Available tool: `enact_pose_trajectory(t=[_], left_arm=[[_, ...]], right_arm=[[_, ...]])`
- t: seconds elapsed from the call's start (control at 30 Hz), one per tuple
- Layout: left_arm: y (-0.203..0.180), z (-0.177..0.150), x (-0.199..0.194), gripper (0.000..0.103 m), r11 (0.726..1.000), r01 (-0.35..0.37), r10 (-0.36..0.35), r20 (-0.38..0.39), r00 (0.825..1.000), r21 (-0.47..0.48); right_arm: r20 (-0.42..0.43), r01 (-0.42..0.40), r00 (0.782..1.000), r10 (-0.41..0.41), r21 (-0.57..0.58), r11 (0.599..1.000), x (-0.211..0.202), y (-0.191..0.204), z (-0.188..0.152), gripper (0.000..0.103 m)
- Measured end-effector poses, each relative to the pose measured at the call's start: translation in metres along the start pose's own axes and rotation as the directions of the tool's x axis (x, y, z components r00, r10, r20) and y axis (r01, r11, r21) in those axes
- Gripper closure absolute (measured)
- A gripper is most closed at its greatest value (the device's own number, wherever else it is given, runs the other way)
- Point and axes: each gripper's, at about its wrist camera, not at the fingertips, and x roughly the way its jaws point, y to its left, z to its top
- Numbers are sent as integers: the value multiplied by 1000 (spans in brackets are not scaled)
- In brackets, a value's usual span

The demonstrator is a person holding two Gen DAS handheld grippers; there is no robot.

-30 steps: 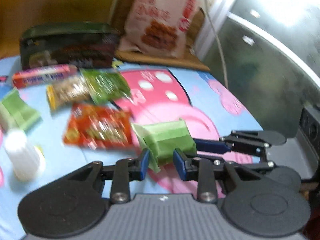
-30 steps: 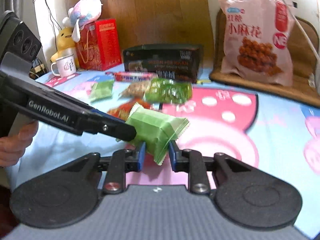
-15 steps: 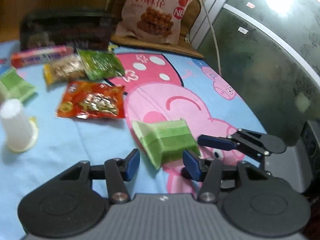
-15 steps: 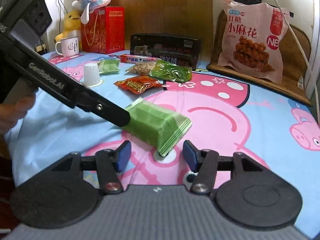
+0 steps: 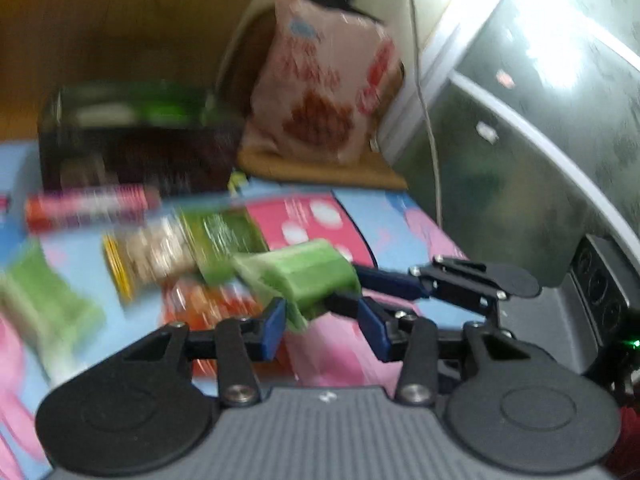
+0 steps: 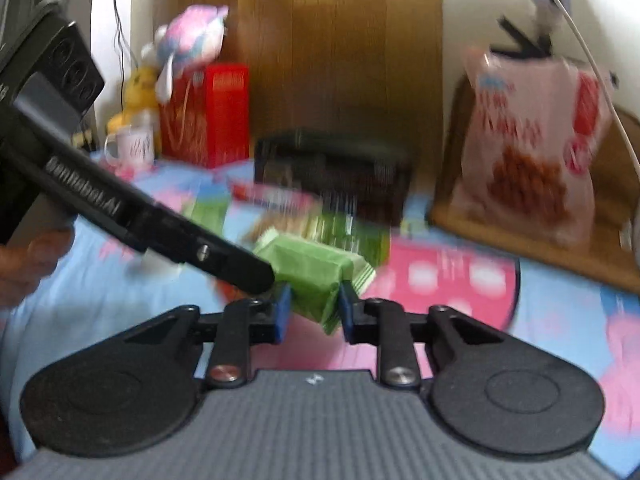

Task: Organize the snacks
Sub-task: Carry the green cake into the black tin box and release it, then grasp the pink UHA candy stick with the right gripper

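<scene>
From my left gripper (image 5: 322,322), the green snack packet (image 5: 308,280) sits lifted between my blue pads; my jaws have just been closing, with its near left corner against the left pad and the right pad's contact unclear. My right gripper (image 5: 352,288) reaches in from the right and holds the packet's other end. Behind it, blurred on the cartoon-print table cover (image 5: 384,224), lie a red-orange packet (image 5: 208,304), a nut packet (image 5: 156,252), a dark green packet (image 5: 224,236) and a long red bar (image 5: 88,208); another green packet (image 5: 44,304) lies toward the left edge. A dark box (image 5: 136,136) and a large pink bag (image 5: 324,88) stand at the far edge. From my right gripper (image 6: 314,310), both pads clamp the green snack packet's crimped end, having just been closing. My left gripper's arm (image 6: 160,220) crosses in from the left and hides the packet's other end; my hand (image 6: 28,264) shows beneath it. Far back stand a red box (image 6: 208,116), a mug (image 6: 132,146) and plush toys (image 6: 192,40).
</scene>
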Motion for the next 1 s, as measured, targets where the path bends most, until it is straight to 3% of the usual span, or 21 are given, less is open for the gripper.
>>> enact_pose_trajectory(t=[0.1, 0.2, 0.4, 0.5, 0.57, 0.63, 0.73, 0.87, 1.0], left_arm=[[19, 41, 3, 64, 999, -49, 49, 50, 998, 13], [44, 80, 7, 66, 996, -84, 87, 100, 991, -34], [93, 131, 29, 67, 984, -119, 137, 141, 980, -131], [114, 145, 42, 66, 970, -171, 195, 129, 972, -173], [125, 147, 49, 63, 957, -217, 241, 108, 964, -193], [133, 144, 48, 62, 954, -213, 237, 95, 967, -209], [139, 134, 30, 59, 957, -209, 234, 110, 966, -202], [142, 107, -8, 54, 960, -221, 244, 124, 962, -171], [148, 71, -39, 51, 958, -248, 265, 113, 958, -142]], right_arm=[[88, 12, 996, -11, -17, 1000, 28, -13, 42, 84], [121, 20, 992, -19, -10, 1000, 66, -27, 80, 88], [121, 26, 992, -32, 55, 998, 132, -51, 119, 88], [66, 32, 997, -37, 82, 996, 164, -59, 128, 86], [35, 93, 995, -94, 40, 995, 180, -57, 126, 86], [8, 135, 991, -135, 15, 991, 187, -55, 120, 82], [51, 131, 990, -134, 50, 990, 166, -56, 110, 67], [106, 32, 993, -42, 99, 995, 120, -50, 90, 66], [35, -112, 993, 109, 117, 987, 97, -34, 56, 65]])
